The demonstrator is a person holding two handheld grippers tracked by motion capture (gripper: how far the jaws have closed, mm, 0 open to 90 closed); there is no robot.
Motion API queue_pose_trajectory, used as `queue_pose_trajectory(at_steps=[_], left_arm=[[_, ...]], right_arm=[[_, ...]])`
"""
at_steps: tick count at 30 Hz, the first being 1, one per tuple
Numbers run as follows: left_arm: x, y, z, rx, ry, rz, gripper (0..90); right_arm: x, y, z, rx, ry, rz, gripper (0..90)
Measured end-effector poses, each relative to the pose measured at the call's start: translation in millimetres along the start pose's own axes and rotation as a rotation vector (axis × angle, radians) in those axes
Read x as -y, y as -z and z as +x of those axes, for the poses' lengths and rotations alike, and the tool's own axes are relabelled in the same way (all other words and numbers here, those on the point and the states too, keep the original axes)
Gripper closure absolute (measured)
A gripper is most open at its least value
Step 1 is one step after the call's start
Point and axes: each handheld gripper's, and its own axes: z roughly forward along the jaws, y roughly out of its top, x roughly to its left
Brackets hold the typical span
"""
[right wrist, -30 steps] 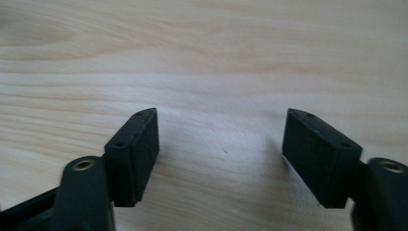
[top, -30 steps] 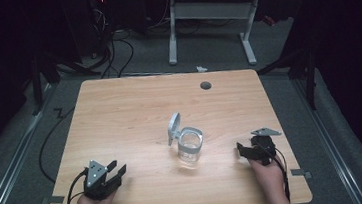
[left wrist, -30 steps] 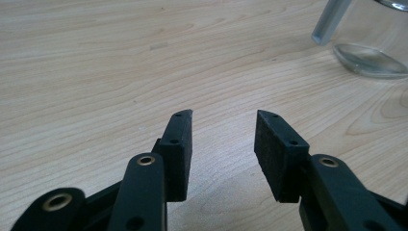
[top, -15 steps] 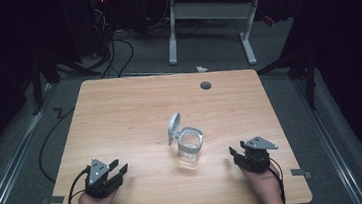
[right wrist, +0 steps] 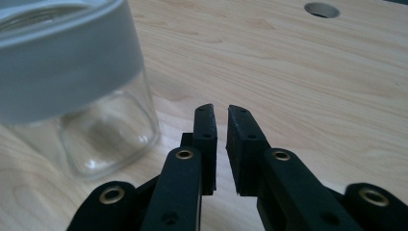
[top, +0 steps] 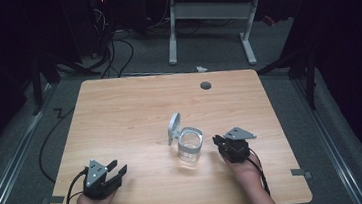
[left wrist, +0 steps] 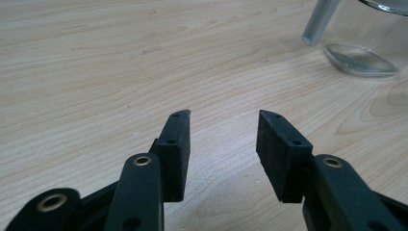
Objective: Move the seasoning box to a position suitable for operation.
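A clear glass jar (top: 190, 149) with a grey collar is seen standing upright near the middle of the wooden surface (top: 134, 111), its hinged grey lid (top: 173, 127) tipped up and open at the far left of the rim. The right gripper (top: 219, 141) is held just beside the jar on its right, apart from the glass, with its jaws drawn narrow so that only a thin gap is left and nothing is held between them. The left gripper (top: 117, 169) is rested near the front left corner, well apart from the jar, with its jaws spread wide and empty. A round hole (top: 205, 85) is seen in the surface toward the far edge.
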Motion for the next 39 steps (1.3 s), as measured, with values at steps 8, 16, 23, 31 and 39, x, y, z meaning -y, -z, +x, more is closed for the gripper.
queue_pose_trajectory(at_steps=[8,16,23,31,39], left_arm=[[3.2,-1.7,-1.5,-0.003,0.001,0.001,54.1],[1.3,-1.8,-0.9,0.002,0.01,-0.004,51.9],[0.2,-1.0,0.4,0.002,0.02,-0.006,51.8],[0.2,-1.3,0.3,0.004,0.028,-0.007,51.2],[-0.9,-0.5,0.5,0.006,0.027,-0.009,51.5]], right_arm=[[-14.9,-19.5,5.6,-0.031,0.027,-0.013,90.0],[-19.8,-27.3,9.1,-0.041,0.035,-0.027,89.8],[-21.1,-29.1,9.9,-0.056,0.04,-0.033,89.8],[-20.9,-27.1,13.2,-0.076,0.049,-0.036,89.9],[-21.2,-23.0,14.4,-0.08,0.059,-0.041,89.9]])
